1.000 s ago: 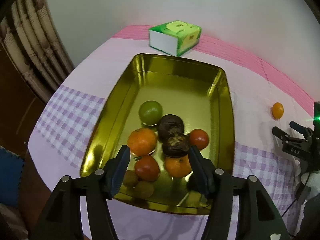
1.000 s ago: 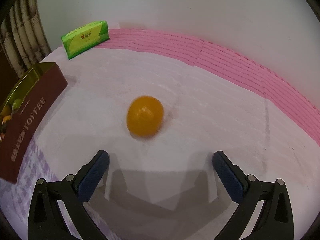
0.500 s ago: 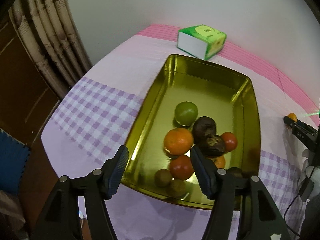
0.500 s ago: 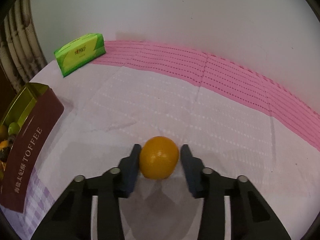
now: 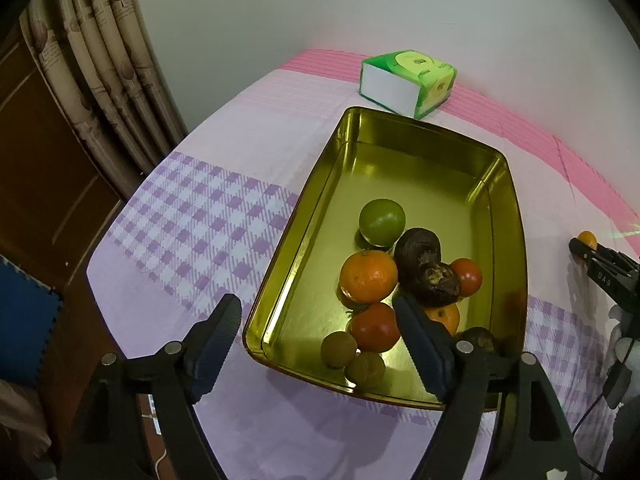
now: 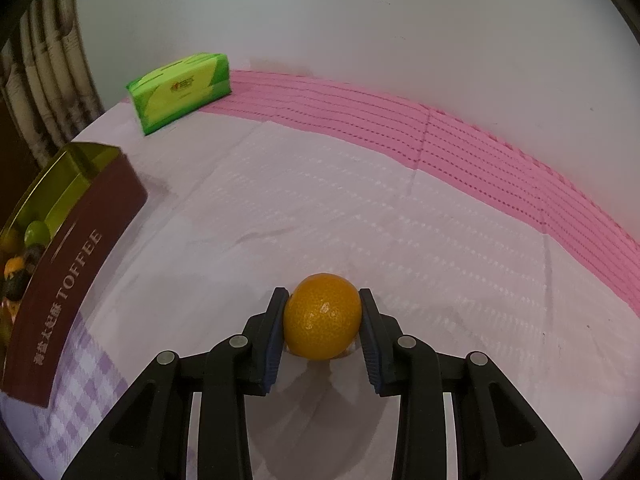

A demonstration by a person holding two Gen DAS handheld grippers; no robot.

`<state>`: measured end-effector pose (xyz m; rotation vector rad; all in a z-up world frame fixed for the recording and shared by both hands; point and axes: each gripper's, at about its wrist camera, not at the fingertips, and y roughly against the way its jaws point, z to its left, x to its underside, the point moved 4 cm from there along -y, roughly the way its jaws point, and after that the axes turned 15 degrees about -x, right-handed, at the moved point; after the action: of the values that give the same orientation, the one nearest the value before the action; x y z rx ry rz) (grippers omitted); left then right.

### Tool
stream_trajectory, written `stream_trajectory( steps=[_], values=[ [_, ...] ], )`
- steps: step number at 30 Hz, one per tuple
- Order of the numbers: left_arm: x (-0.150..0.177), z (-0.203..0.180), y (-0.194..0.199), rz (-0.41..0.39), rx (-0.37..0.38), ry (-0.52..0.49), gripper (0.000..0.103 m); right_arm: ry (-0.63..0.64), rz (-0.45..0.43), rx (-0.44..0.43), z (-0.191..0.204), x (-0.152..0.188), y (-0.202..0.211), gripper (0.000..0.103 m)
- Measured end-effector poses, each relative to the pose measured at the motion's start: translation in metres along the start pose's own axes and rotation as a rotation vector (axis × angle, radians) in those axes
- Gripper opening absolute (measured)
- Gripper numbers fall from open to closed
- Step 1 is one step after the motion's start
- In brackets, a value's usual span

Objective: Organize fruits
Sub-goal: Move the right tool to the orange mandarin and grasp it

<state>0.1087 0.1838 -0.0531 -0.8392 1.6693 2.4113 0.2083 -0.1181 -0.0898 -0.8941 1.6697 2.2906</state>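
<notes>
Your right gripper (image 6: 322, 322) has just closed on the orange (image 6: 322, 317) on the cloth right of the tin (image 5: 308, 216), ready to lift; left gripper (image 5: 316, 334) hangs open, empty, over the tin's near end.

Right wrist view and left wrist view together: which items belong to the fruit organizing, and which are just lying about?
Part of the job:
- orange, clamped in the right tool
- toffee tin holding fruit
- left tool, open above the tin

Just lying about:
- green tissue box
- curtain
- tablecloth
</notes>
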Motion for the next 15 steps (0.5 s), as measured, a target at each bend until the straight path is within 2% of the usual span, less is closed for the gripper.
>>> stream_trajectory(
  steps=[7,10,15],
  values=[
    [0.002,0.004,0.002,0.002,-0.005,0.002,0.082,0.025,-0.007,-0.042,0.023,0.002,0.011,0.035],
    [0.003,0.007,0.004,0.0,-0.013,0.006,0.09,0.036,-0.018,-0.069,0.037,0.002,0.019,0.035],
    [0.003,0.016,0.01,-0.01,-0.012,0.017,0.091,0.061,-0.028,-0.126,0.065,0.0,0.028,0.035]
  ],
)
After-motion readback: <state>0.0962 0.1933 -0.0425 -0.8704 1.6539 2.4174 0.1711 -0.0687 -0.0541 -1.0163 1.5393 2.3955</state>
